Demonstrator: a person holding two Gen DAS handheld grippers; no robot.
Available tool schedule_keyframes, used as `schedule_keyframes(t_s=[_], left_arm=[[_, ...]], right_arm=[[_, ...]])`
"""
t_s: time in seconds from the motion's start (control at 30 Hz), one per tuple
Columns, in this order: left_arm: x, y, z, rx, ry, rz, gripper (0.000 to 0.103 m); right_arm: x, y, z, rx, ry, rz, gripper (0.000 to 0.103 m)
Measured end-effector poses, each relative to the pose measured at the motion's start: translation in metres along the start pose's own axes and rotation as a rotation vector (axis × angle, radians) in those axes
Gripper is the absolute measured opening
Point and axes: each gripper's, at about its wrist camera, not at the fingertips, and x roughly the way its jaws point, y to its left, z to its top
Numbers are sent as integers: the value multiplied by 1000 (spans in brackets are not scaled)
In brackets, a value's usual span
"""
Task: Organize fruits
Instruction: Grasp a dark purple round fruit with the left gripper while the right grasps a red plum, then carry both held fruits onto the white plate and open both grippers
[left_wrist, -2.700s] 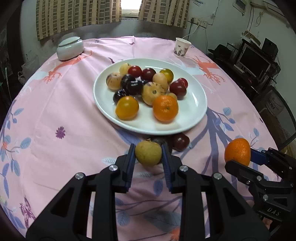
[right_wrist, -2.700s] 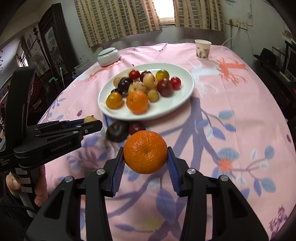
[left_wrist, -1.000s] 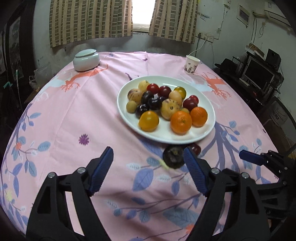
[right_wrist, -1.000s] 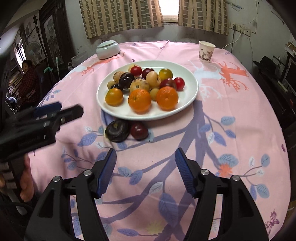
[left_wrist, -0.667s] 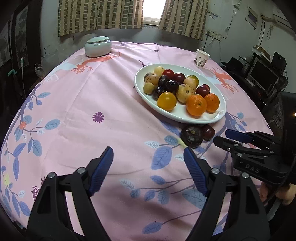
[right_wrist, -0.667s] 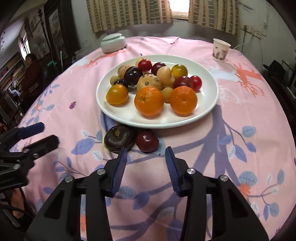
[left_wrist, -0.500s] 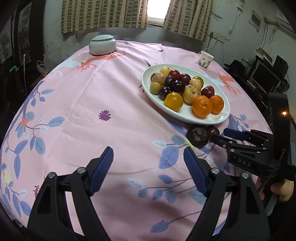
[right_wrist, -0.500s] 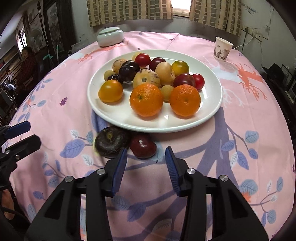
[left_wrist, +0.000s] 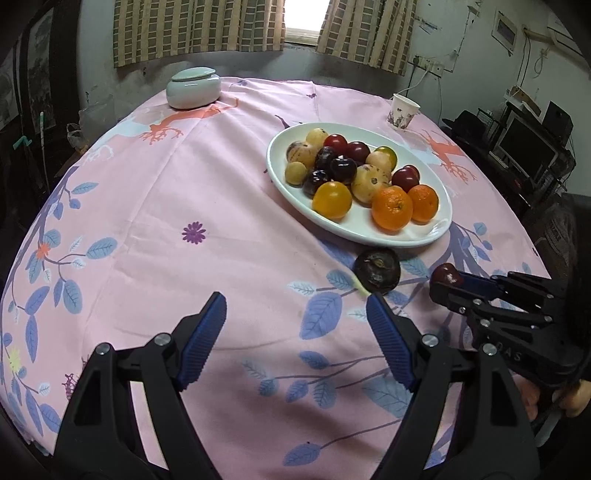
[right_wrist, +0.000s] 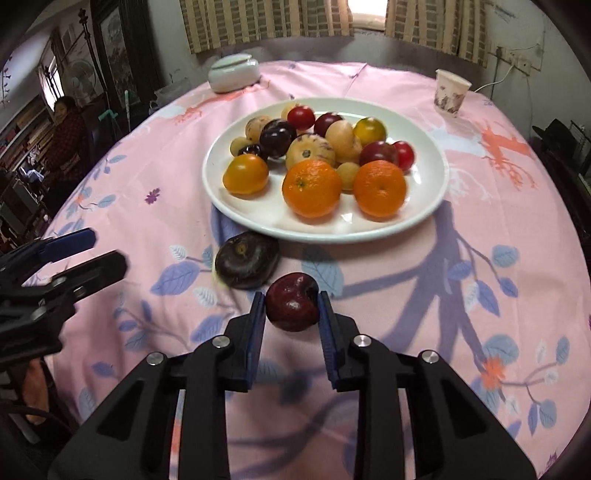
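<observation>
A white plate (right_wrist: 424, 206) holds several fruits: oranges, plums, tomatoes and pale round fruits. My right gripper (right_wrist: 291, 310) is shut on a dark red plum (right_wrist: 292, 302), just in front of the plate. In the left wrist view the same right gripper (left_wrist: 448, 286) shows with the plum (left_wrist: 447, 274) at its tip. A dark purple fruit (right_wrist: 246, 264) lies on the cloth beside the plate; it also shows in the left wrist view (left_wrist: 377, 270). My left gripper (left_wrist: 295, 332) is open and empty, low over the cloth short of that fruit.
A pink floral tablecloth (left_wrist: 184, 192) covers the round table. A pale lidded bowl (left_wrist: 193, 88) stands at the far left and a paper cup (left_wrist: 403, 111) at the far right of the plate (left_wrist: 354, 230). A person (right_wrist: 66, 129) sits beyond the table's left edge.
My right gripper has closed on the dark red plum that lay beside the dark purple fruit. My left gripper has stayed open and drifted slightly.
</observation>
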Motion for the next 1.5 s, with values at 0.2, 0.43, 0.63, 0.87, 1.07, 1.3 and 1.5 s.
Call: schedule_keyframes(t_s=[0.2,0.43,0.63,0.87,1.07,1.3,1.5], left_arm=[[33,-42,10,82,53,-50,80],[79,-68,16,122,154,-85,68],[89,-73,16,164,150,-64,66],[83,-68,12,162,121,-44,45],[68,-59,10,137,86,-55,45],[32,-56,6,121,18,-52,45],[15,-55,16,132,-4,-57,45]], right_arm=[[-27,-20,-23,75,-36,24,29],[-43,-44,-33,143,-64,24,29],[-43,-43,-35,157,-65,56,29],[-39,-37,-33,159,-54,57,29],[-42,-36,-32,158,-63,54,29],[-36,-32,-29,151,-54,68,29],[-37,-24,-13,101,-55,81,29]])
